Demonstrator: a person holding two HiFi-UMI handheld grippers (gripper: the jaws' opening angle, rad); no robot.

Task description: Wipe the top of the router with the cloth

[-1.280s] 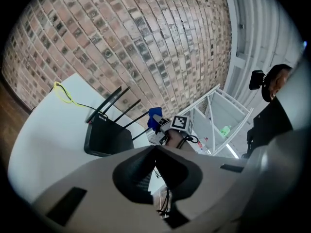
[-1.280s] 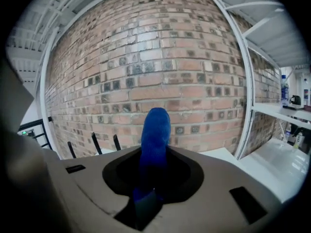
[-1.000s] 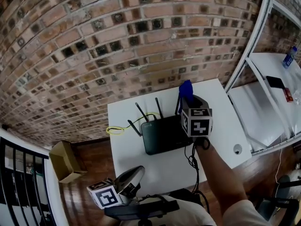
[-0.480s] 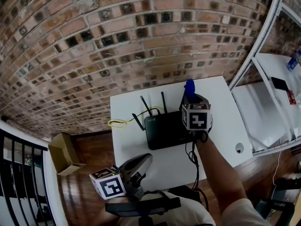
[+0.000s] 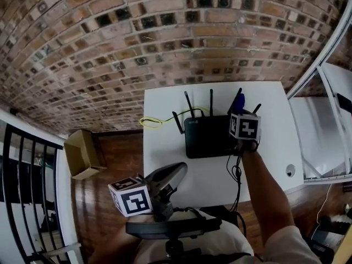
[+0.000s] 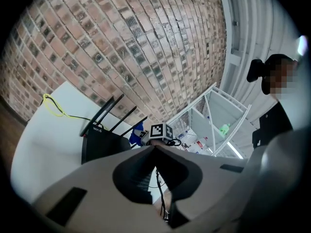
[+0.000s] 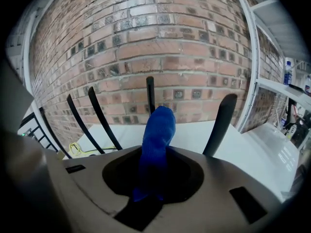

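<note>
Two grippers show in the head view over a white table (image 5: 165, 158) set against a brick wall (image 5: 110, 48); the router (image 5: 209, 139), a flat black box with thin black antennas (image 5: 210, 103) standing along its back edge, lies near the table's middle; the right gripper (image 5: 241, 114) sits over the router's right back corner, the blue cloth (image 5: 238, 101) poking out ahead of its marker cube (image 5: 245, 127); the left gripper (image 5: 177, 171) hangs over the table's near part, well apart from the router; a yellow cable (image 5: 151, 122) loops on the table left of the antennas; a small white mark on the router's top is too small to read here.

From the left gripper view the jaws stand pressed together with nothing between them; white lettering (image 6: 97, 128) on the router's near corner seems to read "WiFi6"; much of the router is hidden behind the gripper's body; a person (image 6: 279, 115) at the right edge is cut off by the frame.

From the right gripper view the jaws are clamped on the cloth, a plain deep-blue fold rising upright from between them; four antennas stand beyond it; the router's body is hidden beneath the gripper.
</note>
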